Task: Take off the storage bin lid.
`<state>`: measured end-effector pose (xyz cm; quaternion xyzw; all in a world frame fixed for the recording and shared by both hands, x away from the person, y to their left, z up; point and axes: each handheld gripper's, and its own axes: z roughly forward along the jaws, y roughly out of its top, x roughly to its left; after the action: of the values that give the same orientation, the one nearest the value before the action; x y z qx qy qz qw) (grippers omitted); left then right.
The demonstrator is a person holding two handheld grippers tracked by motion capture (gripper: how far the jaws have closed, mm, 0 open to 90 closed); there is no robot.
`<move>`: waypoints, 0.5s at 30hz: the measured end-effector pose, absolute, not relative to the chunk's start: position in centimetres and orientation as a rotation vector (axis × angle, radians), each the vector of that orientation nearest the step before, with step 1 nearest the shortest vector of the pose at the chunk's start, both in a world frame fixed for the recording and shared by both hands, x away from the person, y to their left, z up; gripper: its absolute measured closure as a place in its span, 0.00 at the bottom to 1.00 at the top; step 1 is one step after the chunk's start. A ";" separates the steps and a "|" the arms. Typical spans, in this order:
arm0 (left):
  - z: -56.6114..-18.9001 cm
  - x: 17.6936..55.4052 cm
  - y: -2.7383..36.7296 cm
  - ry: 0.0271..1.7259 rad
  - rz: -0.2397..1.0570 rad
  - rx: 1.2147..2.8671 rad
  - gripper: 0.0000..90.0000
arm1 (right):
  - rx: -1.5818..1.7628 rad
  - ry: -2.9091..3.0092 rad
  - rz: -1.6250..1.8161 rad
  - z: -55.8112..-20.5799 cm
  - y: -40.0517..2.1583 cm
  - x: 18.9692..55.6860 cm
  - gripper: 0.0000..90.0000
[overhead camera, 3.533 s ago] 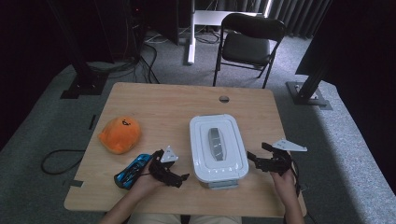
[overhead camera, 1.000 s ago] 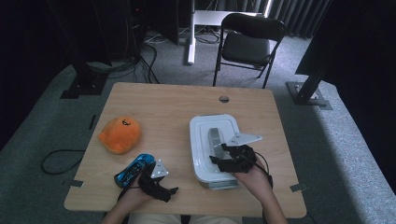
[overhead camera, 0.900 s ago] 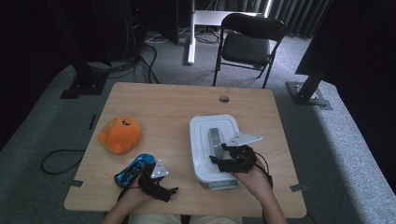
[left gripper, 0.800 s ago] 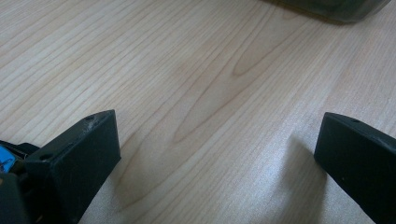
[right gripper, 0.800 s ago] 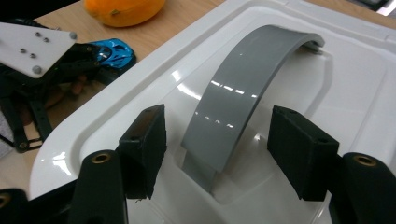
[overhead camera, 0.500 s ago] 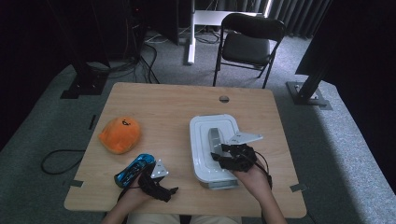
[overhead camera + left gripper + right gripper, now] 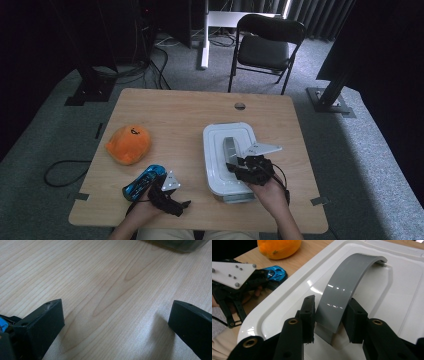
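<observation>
**Right gripper closing on the lid handle**

The white container (image 7: 230,160) stands at the near right of the table (image 7: 200,110). The right gripper (image 7: 332,320) has just been closing its jaws around the grey handle (image 7: 344,292), and the pads look nearly touching it. The smooth plastic seems stiff, light and slippery. The left gripper (image 7: 167,192) rests wide open and empty beside the blue toy car (image 7: 142,181). The orange plush (image 7: 129,144) lies well apart at the left.
</observation>
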<state>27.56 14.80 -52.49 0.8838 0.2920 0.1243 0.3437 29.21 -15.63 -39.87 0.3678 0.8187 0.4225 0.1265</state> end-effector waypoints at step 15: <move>-52.5 27.6 14.8 0.761 0.325 2.294 0.01 | 1.068 2.372 1.280 -38.6 -16.1 29.0 0.76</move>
<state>27.56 14.80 -52.50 0.8833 0.2929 0.1250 0.3441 28.99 -16.09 -38.55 0.3656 0.8122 0.4383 0.1207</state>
